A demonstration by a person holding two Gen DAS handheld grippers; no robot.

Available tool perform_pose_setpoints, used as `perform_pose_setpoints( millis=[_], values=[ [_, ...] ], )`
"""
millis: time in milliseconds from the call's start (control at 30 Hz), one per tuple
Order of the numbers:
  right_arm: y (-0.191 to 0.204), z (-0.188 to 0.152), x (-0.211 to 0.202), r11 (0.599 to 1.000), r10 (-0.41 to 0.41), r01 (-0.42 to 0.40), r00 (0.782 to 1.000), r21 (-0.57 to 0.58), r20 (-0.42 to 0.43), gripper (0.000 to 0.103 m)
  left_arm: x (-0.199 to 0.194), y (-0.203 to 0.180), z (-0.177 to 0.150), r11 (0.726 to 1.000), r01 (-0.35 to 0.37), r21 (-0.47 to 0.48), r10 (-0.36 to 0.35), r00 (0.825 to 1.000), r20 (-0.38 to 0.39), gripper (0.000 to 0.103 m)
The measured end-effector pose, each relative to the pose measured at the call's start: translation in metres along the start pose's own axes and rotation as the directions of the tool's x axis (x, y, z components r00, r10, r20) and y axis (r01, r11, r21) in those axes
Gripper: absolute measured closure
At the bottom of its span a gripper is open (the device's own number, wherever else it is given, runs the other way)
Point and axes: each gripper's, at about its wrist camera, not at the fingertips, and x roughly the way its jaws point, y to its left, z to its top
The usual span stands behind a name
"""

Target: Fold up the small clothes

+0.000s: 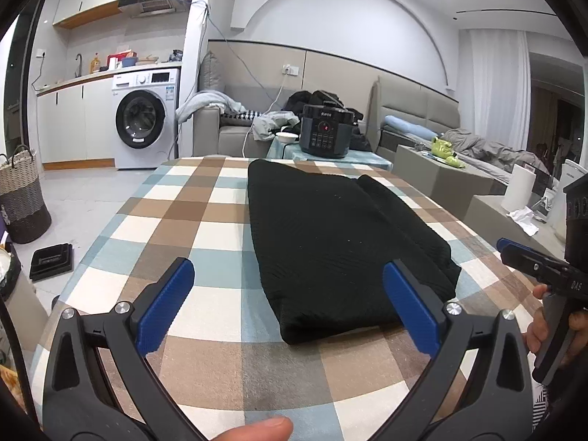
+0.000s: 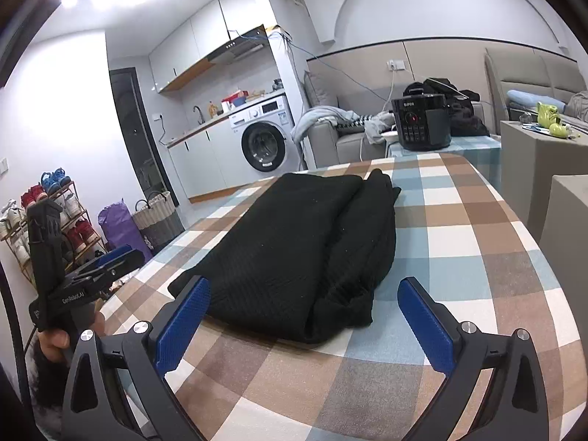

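Left wrist view: one black garment point(image 1: 330, 242), folded into a thick bundle, lies on the checked worktop point(image 1: 205, 220), one only. Left claw point(image 1: 288, 301) stands wide apart, nothing between its two blue pads, just short of the garment's near edge. Right claw point(image 2: 303, 316) likewise spread wide and empty, facing the same bundle. One pressure cooker point(image 1: 323, 130) sits beyond the worktop; one washing machine point(image 1: 145, 117) behind.

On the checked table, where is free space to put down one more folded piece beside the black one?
The checked tablecloth is bare left of the folded black garment, up to the table's left edge. A second bare strip lies right of the garment, toward the grey blocks. The near edge is crowded: the open left gripper and the open right gripper hover there.
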Motion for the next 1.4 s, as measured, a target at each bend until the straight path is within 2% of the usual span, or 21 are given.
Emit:
perform_pose_setpoints(
  millis=[167,700,1400],
  values=[
    [-0.003,-0.002,-0.002,1.0,-0.003,0.003,1.0,0.001,0.017,0.0,-0.001,0.0,-0.007,1.0,0.004,0.017,-0.004,1.0,0.026,0.001],
    [-0.009,-0.007,-0.005,1.0,-0.007,0.006,1.0,0.026,0.022,0.0,0.013,0.001,-0.017,0.999,0.031,0.027,-0.03,0.999,-0.022,0.001],
    [-0.01,-0.008,-0.002,1.0,-0.015,0.015,1.0,0.013,0.013,0.0,0.015,0.006,-0.02,0.999,0.034,0.008,-0.033,0.999,-0.032,0.001]
  ],
)
